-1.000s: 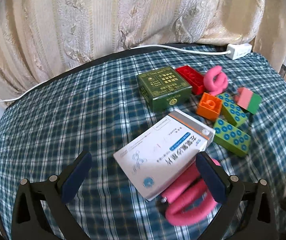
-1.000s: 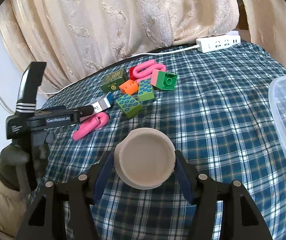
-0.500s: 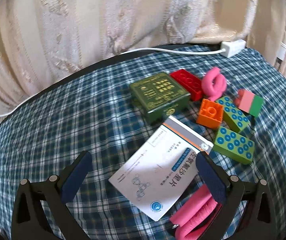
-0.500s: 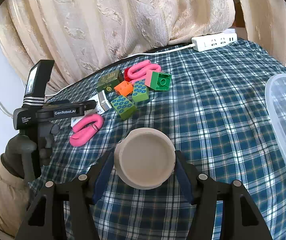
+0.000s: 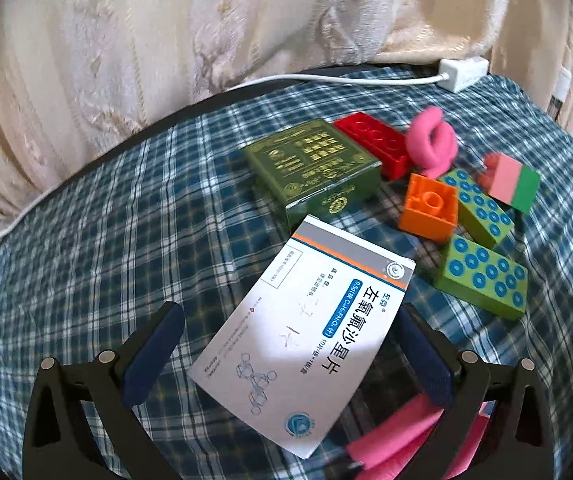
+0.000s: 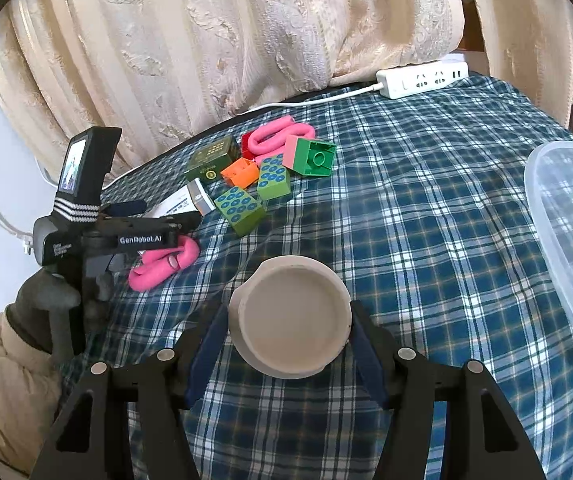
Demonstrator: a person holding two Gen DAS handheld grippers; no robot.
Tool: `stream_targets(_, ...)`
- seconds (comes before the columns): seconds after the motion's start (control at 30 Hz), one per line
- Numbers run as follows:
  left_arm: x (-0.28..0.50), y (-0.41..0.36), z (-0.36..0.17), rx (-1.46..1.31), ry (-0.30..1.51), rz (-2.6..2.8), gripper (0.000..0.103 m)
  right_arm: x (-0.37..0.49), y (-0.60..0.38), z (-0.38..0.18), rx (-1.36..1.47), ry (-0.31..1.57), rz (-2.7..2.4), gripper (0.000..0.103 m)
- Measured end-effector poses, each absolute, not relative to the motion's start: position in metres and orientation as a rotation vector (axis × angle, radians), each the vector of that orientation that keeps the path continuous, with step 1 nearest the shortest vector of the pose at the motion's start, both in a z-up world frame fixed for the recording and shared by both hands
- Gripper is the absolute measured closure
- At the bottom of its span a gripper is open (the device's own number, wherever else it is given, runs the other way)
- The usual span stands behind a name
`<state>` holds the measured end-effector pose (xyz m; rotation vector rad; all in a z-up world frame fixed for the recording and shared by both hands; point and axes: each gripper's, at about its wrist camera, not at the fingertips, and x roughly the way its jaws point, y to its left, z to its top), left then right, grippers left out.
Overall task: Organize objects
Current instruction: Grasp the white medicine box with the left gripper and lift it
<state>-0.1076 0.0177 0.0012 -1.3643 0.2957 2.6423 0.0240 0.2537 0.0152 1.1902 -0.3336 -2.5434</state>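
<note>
- Left wrist view: our left gripper (image 5: 286,344) hangs over the plaid tablecloth (image 5: 126,220) with its jaws spread wide. The white medicine box (image 5: 306,340) lies flat between them, and neither pad presses on it, so the claw is released.
- Beyond the far end of that box sits a dark green tin (image 5: 314,164); a red brick (image 5: 370,144) lies against the tin's far right side.
- To the right we see an orange brick (image 5: 430,208), two green bricks with blue dots (image 5: 482,276), a pink-and-green block (image 5: 512,180) and a coiled pink foam curler (image 5: 432,144), all close together.
- A second pink curler (image 5: 398,440) shows at the bottom edge, partly hidden behind the right finger and the box.
- Right wrist view: our right gripper (image 6: 290,340) is clenched on a beige round dish (image 6: 294,316), one pad against each side of its wall. We cannot tell whether the dish is lifted off the cloth or resting on it.
- The toy cluster lies well apart from the dish, toward the far left, near the cream curtain (image 6: 246,20).
- A clear plastic container (image 6: 566,232) stands at the right edge; a white power strip (image 6: 422,76) lies at the far edge of the table.
- On the left, a gloved hand (image 6: 42,304) holds the other gripper's handle above the pink curler.
</note>
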Motion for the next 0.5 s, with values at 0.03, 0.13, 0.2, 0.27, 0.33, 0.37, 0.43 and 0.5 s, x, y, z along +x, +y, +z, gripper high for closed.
stream_targets(0.03, -0.109, 0.015, 0.000, -1.371, 0.268, 2.632, 0.000, 0.024, 0.253, 0.015, 1.191, -0.332, -2.543, 0.039)
stream_targets(0.13, -0.112, 0.007, -0.003, -1.388, 0.191, 2.612, 0.000, 0.024, 0.252, 0.015, 1.192, -0.327, -2.543, 0.039)
stream_targets(0.2, -0.113, 0.003, -0.004, -1.390, 0.139, 2.605, 0.003, 0.024, 0.252, 0.014, 1.193, -0.326, -2.544, 0.039)
stream_targets(0.27, -0.112, 0.000, -0.001, -1.373, 0.106, 2.611, 0.020, 0.024, 0.252, 0.014, 1.193, -0.326, -2.544, 0.039)
stream_targets(0.33, -0.111, -0.003, 0.002, -1.374, 0.089, 2.632, 0.036, 0.024, 0.252, 0.014, 1.192, -0.325, -2.545, 0.039)
stream_targets(0.37, -0.112, -0.005, 0.002, -1.380, 0.080, 2.637, 0.037, 0.024, 0.252, 0.015, 1.191, -0.325, -2.546, 0.039)
stream_targets(0.43, -0.111, -0.009, 0.003, -1.382, 0.053, 2.641, 0.037, 0.025, 0.252, 0.015, 1.187, -0.324, -2.548, 0.039)
stream_targets(0.5, -0.109, -0.011, 0.003, -1.382, 0.043, 2.645, 0.037, 0.026, 0.253, 0.016, 1.183, -0.323, -2.549, 0.039)
